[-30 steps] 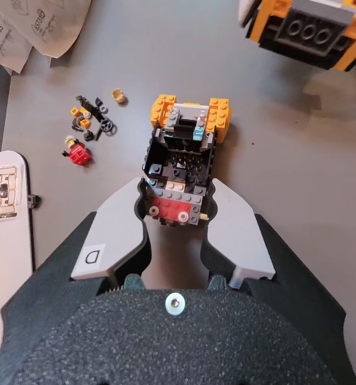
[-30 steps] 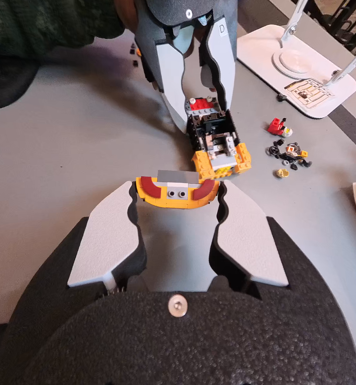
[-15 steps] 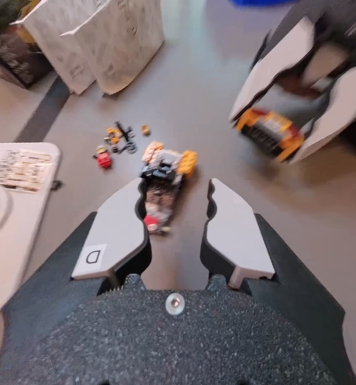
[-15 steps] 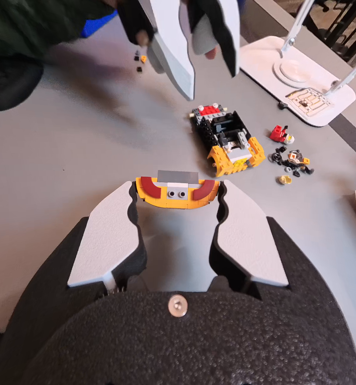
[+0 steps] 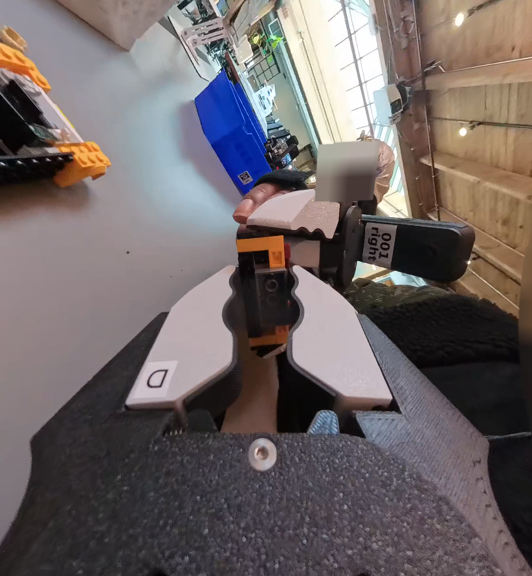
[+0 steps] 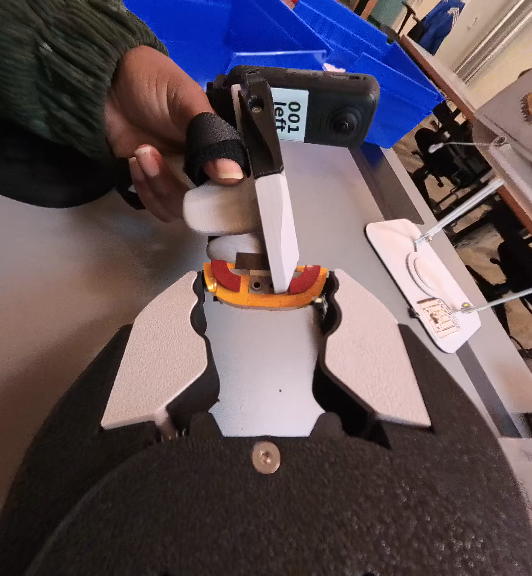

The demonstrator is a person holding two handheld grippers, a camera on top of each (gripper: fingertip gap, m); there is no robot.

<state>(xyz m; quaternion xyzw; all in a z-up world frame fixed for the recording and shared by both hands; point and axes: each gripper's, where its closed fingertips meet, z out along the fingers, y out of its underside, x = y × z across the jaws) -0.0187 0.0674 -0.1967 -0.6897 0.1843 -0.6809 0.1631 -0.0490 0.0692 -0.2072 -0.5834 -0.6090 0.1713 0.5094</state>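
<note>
With my right hand-held gripper clamped on the ends of the curved orange, red and grey brick section and my left hand-held gripper pinching its middle above the grey surface, I judge opposing pulls could snap it apart.

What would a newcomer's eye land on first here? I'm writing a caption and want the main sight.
Both claws close on one orange, black and red brick assembly held above the grey table: the right claw grips its two ends, while the left claw pinches its middle from across. Behind them stand blue bins, and a half-built orange and black brick vehicle sits on the table at the left of the left wrist view.
</note>
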